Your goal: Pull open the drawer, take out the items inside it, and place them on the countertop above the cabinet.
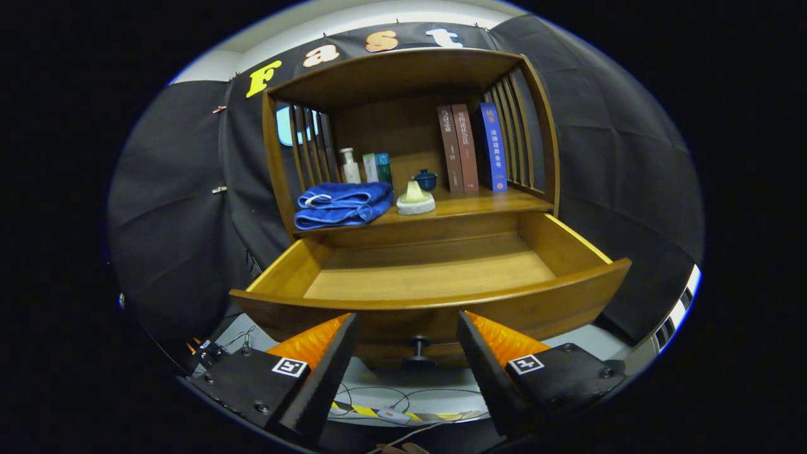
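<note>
The wooden drawer [435, 296] stands pulled out towards me, and its inner floor shows bare wood. Its dark round knob [418, 345] sits on the front panel, just ahead of my fingers and between them. My gripper [408, 328] is open, with nothing between its fingers, a little in front of the drawer front. On the countertop [498, 202] above the drawer lie a folded blue towel [343, 203] at the left and a white dish holding a pale cone-shaped item [415, 198] beside it.
At the back of the countertop stand a white bottle [348, 166], small boxes [377, 168], a dark blue lidded pot [425, 179] and three upright books [470, 146]. Slatted wooden sides and a top board enclose the shelf. Cables and striped tape lie on the floor below.
</note>
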